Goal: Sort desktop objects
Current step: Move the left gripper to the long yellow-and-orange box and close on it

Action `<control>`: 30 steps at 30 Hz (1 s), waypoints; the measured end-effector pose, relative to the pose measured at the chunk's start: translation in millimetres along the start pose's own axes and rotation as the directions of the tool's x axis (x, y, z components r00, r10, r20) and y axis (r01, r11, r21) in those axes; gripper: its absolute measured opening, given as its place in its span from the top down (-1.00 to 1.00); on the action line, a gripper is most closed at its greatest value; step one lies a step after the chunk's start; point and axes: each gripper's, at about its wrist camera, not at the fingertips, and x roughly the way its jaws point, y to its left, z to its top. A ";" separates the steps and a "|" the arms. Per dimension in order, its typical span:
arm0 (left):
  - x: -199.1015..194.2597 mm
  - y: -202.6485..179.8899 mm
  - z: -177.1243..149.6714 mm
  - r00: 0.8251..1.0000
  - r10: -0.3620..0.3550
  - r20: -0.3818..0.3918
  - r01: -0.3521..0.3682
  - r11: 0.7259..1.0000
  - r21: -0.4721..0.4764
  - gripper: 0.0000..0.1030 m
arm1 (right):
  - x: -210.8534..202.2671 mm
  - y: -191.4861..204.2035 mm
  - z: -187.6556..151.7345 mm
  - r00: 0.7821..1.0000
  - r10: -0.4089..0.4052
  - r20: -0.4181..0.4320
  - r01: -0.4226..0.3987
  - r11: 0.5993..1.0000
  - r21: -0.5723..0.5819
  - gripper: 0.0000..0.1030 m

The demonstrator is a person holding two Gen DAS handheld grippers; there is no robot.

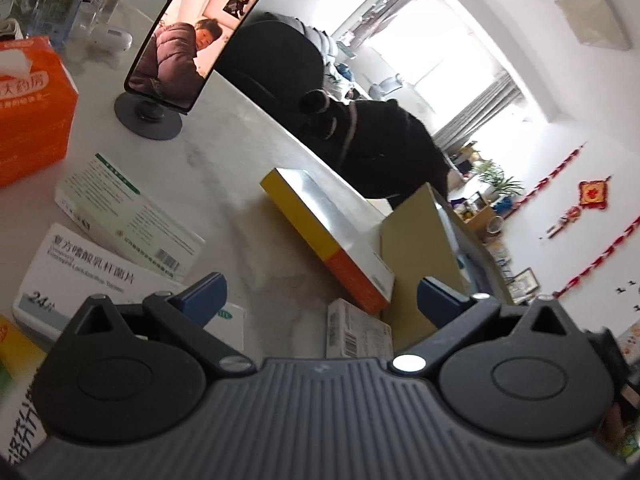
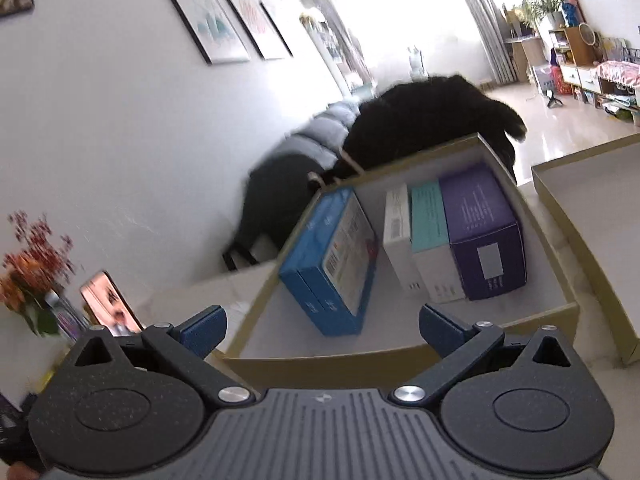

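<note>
I am holding my left hand-held gripper released, its blue pads spread wide and grasping nothing, above a pale marble surface scattered with medicine boxes. At twelve o'clock from it, a long yellow and orange box is lying flat, silver on top. At nine o'clock, two white medicine boxes with green print are overlapping each other. Just under the gripper, at six o'clock, a small white barcoded box is sitting.

My right hand-held gripper is also released and empty, looking into an open cardboard tray. Inside it, a blue box is leaning at eleven o'clock, and white, teal and purple boxes are standing side by side at one o'clock.

I am judging these cartons as light, stiff but crushable, slightly slick; pinching across the narrow sides looks best.
</note>
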 end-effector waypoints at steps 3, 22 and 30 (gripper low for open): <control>13.0 -6.2 6.3 0.999 -0.009 -0.030 0.008 1.000 -0.009 -1.00 | -8.7 1.6 -1.9 1.000 -0.001 -0.005 0.001 1.000 0.031 -1.00; 126.4 -14.3 32.6 0.976 -0.044 -0.214 -0.001 0.978 -0.208 -0.87 | -33.4 4.0 -23.2 0.997 0.026 0.071 -0.027 1.000 0.014 -1.00; 136.8 -13.9 25.7 0.977 -0.021 -0.214 -0.030 0.973 -0.230 -0.54 | -31.3 6.9 -26.6 0.997 0.056 0.062 -0.056 0.998 0.008 -1.00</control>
